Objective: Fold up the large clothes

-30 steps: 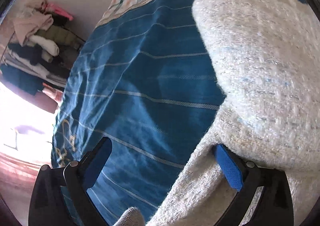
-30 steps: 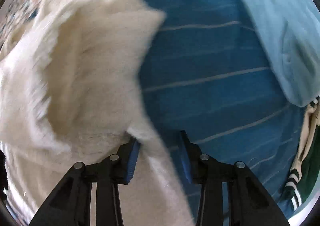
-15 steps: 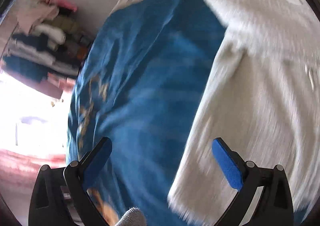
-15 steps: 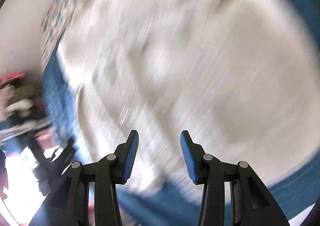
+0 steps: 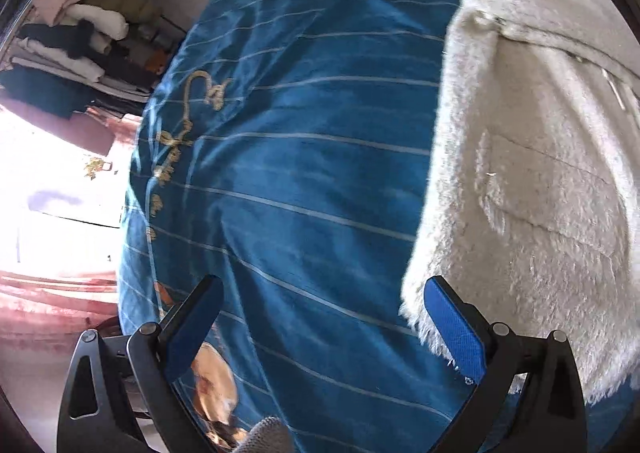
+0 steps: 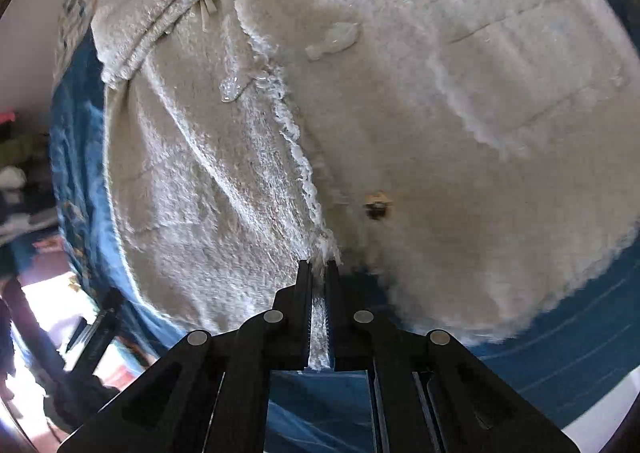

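Left wrist view: left gripper (image 5: 320, 329) released, over blue bed cover (image 5: 288, 173), beside fluffy coat (image 5: 540, 173) hem. Right gripper (image 6: 319, 273) clenched on coat's front edge (spread flat). Step: starting fold; next, left grabs hem corner.

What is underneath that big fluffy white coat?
The white coat lies spread on a blue striped bedspread, which shows around its edges. Anything else under the coat is hidden. The right gripper pinches its front hem.
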{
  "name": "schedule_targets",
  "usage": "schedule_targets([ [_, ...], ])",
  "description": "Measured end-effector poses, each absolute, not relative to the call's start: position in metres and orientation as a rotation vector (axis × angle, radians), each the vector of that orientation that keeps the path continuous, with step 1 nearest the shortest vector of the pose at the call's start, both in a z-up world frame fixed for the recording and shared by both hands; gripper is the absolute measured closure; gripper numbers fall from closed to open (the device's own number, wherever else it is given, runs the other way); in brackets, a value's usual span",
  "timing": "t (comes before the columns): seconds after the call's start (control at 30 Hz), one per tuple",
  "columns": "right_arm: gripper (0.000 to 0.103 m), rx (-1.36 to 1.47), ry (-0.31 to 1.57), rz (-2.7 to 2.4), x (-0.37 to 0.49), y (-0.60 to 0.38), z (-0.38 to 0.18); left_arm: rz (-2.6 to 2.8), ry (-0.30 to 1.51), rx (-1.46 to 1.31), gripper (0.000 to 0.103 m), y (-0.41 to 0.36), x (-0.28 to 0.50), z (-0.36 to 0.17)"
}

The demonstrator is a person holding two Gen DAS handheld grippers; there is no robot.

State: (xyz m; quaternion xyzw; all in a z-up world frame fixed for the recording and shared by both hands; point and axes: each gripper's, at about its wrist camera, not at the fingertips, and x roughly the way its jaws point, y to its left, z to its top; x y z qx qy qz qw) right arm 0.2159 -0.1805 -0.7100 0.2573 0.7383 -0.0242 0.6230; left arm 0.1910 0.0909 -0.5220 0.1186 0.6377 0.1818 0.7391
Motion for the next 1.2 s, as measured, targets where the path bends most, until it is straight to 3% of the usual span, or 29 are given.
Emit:
schedule_targets([
  [0.27, 0.097, 0.407, 1.79, -0.097, 0.237, -0.166, -0.738, 0.338, 1.359, 0.281, 0.0, 0.064, 0.201, -0.528],
  [0.33, 0.09, 0.465, 1.806, -0.077, 0.241, -0.168, -0.73, 0.323, 1.352, 0.292, 0.0, 0.06, 0.209, -0.529],
  [0.47, 0.055, 0.571, 1.736, -0.09, 0.236, -0.198, -0.699, 0.291, 1.302, 0.292, 0.0, 0.048, 0.233, -0.521],
  [0.5, 0.054, 0.551, 1.709, -0.11, 0.234, -0.209, -0.689, 0.289, 1.289, 0.29, 0.0, 0.046, 0.237, -0.518],
  [0.63, 0.054, 0.488, 1.653, -0.152, 0.241, -0.221, -0.677, 0.279, 1.231, 0.34, 0.0, 0.031, 0.259, -0.523],
  [0.77, 0.055, 0.436, 1.626, -0.138, 0.265, -0.219, -0.695, 0.287, 1.291, 0.399, 0.0, 0.025, 0.28, -0.567],
  [0.87, 0.086, 0.35, 1.694, -0.24, 0.285, -0.211, -0.715, 0.265, 1.304, 0.373, 0.0, 0.03, 0.282, -0.578],
  [1.2, 0.087, 0.155, 1.706, -0.29, 0.303, -0.199, -0.721, 0.253, 1.302, 0.346, 0.0, 0.026, 0.305, -0.59],
])
